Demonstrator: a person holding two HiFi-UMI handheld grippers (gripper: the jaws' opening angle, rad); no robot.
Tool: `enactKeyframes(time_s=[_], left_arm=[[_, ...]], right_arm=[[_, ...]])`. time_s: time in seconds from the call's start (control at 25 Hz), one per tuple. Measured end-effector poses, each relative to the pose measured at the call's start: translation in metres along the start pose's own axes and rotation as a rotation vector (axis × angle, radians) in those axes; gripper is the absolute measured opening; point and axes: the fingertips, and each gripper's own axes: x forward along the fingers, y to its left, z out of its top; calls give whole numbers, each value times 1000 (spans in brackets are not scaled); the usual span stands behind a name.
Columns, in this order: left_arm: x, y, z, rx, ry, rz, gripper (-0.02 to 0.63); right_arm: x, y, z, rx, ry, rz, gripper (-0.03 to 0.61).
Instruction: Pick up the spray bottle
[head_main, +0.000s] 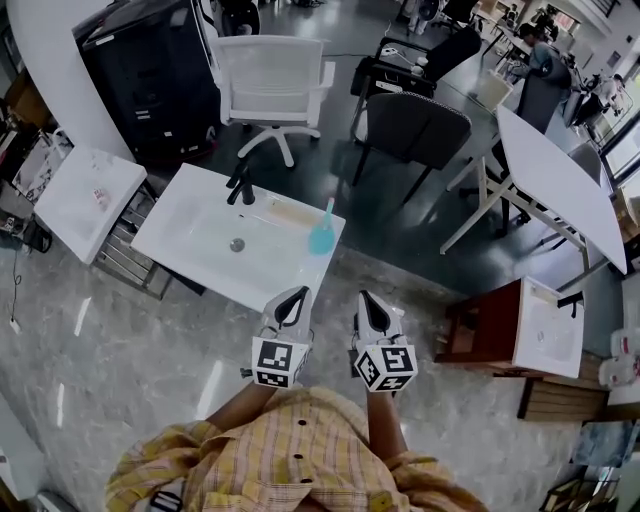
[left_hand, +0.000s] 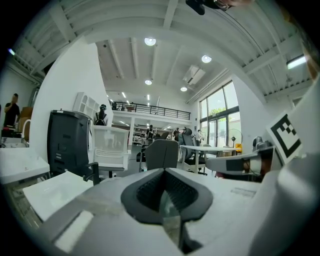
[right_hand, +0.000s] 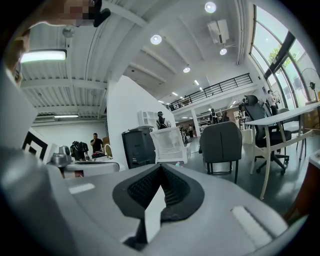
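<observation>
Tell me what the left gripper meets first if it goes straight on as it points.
Probably the spray bottle on the white basin top: the shut left gripper aims almost at it over the near edge. Height is unclear; it may clip that edge.

The person wears a yellow plaid shirt (head_main: 300, 450) with dark buttons (head_main: 297, 456) down the front. The left tool (head_main: 294, 300) and right tool (head_main: 368, 302) each have a pale grey shell, black ribbed pads (left_hand: 150, 190) and a cube (head_main: 279, 362) with black-and-white square markers.
</observation>
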Motion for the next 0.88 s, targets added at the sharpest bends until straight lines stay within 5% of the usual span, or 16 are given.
enactKeyframes(time_s=[0.88], left_arm=[[115,39,11,-37,92,69,-2]], right_arm=[[111,-61,31,45,42,89,-1]])
